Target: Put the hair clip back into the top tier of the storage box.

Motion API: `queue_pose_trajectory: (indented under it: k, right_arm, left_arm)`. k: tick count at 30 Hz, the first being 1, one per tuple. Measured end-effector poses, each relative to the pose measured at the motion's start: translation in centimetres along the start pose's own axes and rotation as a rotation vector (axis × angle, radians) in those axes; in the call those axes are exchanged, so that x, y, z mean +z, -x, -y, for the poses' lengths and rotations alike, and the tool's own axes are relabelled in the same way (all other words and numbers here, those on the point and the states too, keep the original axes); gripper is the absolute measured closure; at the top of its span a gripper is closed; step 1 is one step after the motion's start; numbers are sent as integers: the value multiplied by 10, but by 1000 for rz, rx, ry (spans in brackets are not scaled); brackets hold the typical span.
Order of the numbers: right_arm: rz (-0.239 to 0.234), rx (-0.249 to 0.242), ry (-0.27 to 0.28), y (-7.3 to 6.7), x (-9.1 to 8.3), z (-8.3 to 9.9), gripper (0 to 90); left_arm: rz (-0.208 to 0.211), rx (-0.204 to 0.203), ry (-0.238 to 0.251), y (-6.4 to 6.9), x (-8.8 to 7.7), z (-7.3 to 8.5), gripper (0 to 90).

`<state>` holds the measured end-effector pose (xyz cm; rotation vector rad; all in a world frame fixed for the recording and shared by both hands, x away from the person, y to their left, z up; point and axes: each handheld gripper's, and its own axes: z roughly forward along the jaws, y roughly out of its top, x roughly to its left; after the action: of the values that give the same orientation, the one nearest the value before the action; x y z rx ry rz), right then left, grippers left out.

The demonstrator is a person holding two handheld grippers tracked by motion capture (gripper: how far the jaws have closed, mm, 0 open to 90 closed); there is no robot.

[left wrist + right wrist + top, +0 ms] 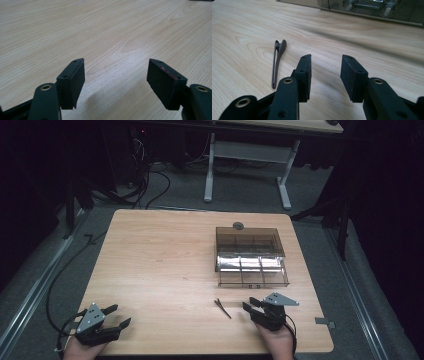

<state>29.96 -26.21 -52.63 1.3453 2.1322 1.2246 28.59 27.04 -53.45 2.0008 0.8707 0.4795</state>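
The left tool [116, 316] rests at the bench's [160, 265] near left corner, held in a hand [80, 349] that comes in over the near edge; its jaws stand wide apart over bare wood, gripping nothing. The right tool [251, 306] sits near the near right corner in the other hand [277, 342], pointing toward the far edge, jaws parted (less widely) and empty. Just to its left a dark hair clip [277, 60] lies flat on the wood, apart from the jaws. Beyond, toward the right edge, stands a clear plastic box [250, 255] with compartments. The bench's left half and middle lie open.
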Motion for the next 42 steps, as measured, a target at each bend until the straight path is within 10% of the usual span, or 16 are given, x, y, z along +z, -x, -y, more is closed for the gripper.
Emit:
queue_pose_trajectory:
  k: [19,42]
  right_arm:
    - [-41,-114,-72,-35,14,-21,896]
    - [-99,-173,-119,-61,46,-24,900]
  left_arm:
    - [9,6,-6,0,0,0,315]
    - [15,11,-13,0,1,0,317]
